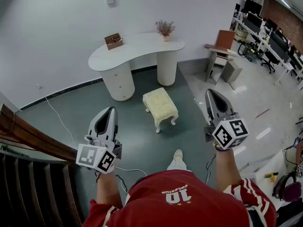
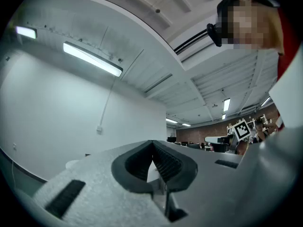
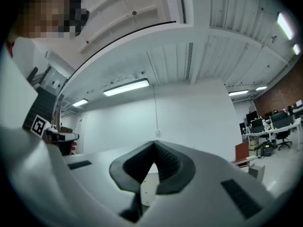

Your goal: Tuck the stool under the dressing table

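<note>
Both sets of jaws are pressed together with nothing between them. Left gripper [image 1: 110,109] sits at 9 o'clock of the stool [image 1: 161,105], right gripper [image 1: 211,91] at 3 o'clock, both held up well short of it. Stool stands on the floor [image 1: 142,141] dead ahead at 12 o'clock, apart from the dressing table [image 1: 137,48], not yet under the top. Probably a carry posture: too far to grasp, so no reason to open yet.

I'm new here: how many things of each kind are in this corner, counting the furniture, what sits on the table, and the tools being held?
Dressing table: 1
Stool: 1
Wooden box on the table: 1
Potted plant on the table: 1
Handheld tools: 2, left tool and right tool
Total: 6
</note>
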`<state>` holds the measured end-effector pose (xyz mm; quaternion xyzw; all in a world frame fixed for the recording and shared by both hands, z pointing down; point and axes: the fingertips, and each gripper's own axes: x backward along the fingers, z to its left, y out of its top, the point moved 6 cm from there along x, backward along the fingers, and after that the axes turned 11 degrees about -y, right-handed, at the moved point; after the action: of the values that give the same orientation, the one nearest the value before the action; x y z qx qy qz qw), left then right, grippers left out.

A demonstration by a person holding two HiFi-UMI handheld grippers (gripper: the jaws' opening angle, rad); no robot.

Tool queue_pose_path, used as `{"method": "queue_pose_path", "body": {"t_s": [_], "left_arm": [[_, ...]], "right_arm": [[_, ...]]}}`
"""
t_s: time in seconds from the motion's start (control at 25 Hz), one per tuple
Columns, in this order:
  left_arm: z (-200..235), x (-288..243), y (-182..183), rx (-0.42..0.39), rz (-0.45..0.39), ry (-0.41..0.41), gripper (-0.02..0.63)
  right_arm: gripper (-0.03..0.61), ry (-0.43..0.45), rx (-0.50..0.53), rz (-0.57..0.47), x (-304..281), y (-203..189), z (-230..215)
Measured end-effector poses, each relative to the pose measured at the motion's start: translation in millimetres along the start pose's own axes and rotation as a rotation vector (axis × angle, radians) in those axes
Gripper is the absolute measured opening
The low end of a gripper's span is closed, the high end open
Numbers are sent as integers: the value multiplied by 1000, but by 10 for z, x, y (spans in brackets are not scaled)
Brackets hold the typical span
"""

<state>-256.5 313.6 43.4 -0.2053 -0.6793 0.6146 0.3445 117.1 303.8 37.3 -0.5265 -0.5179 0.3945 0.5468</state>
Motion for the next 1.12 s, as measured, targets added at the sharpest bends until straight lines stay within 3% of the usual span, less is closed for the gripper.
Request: {"method": "queue_pose_path", "body": {"t_s": [0.2, 0.72, 0.96, 1.12], "left_arm": [[-14, 6, -14, -35, 20, 14, 5], [40, 25, -140, 27, 22, 23, 5], [153, -112, -302, 208, -44, 23, 5], [187, -257, -329, 148, -11, 61, 5]], "right_arm": [[2, -3, 8, 3, 15, 0, 31], [4, 46, 2, 28, 43, -4, 134], [5, 64, 12, 48, -78, -22, 37], [5, 77, -9, 45, -266, -46, -136]]}}
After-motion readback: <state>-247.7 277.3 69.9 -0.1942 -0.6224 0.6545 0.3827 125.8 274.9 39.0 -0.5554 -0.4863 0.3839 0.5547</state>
